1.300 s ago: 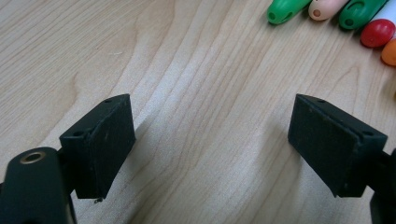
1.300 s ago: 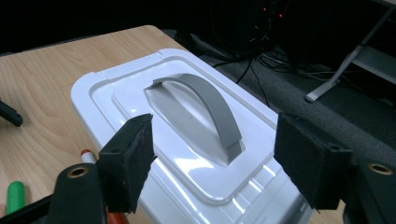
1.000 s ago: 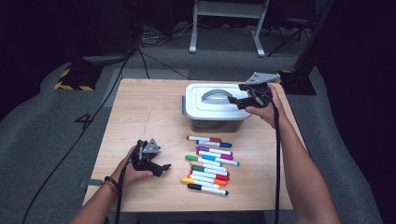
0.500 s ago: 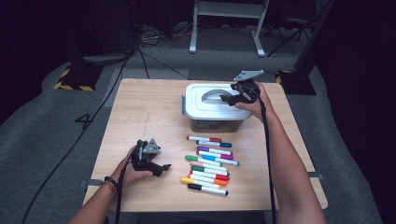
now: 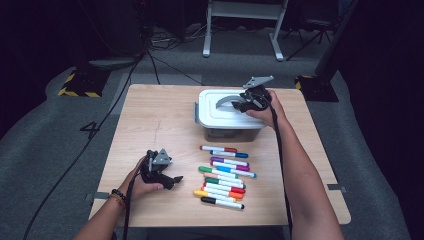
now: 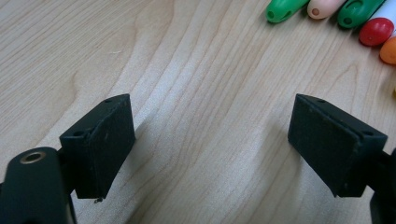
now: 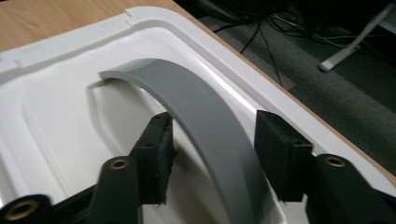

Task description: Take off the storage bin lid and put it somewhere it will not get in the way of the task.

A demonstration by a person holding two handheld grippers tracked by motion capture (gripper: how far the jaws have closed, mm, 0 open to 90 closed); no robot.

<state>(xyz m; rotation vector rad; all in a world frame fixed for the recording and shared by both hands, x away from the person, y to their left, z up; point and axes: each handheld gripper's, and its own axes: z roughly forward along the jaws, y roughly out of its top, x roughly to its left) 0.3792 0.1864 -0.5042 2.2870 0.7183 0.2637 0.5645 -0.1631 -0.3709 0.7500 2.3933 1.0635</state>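
Straddling grey arched handle (image 7: 205,116) | lid (image 7: 60,121) white, closed

Loose coloured markers (image 5: 223,177) on the wooden table (image 5: 160,120), cables (image 5: 150,55) beyond.

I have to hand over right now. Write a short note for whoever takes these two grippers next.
Right gripper: jaws either side of the grey handle on the white box lid; they have just been closing, but a gap shows on the right side, so no firm grip yet.
Left gripper: open, nothing between the jaws, low over the bare table near the front left.
Markers: loose row on the table in front of the box.
Done: right gripper lined up on the handle.
Left: close on the handle, probably lift the lid; markers untouched.
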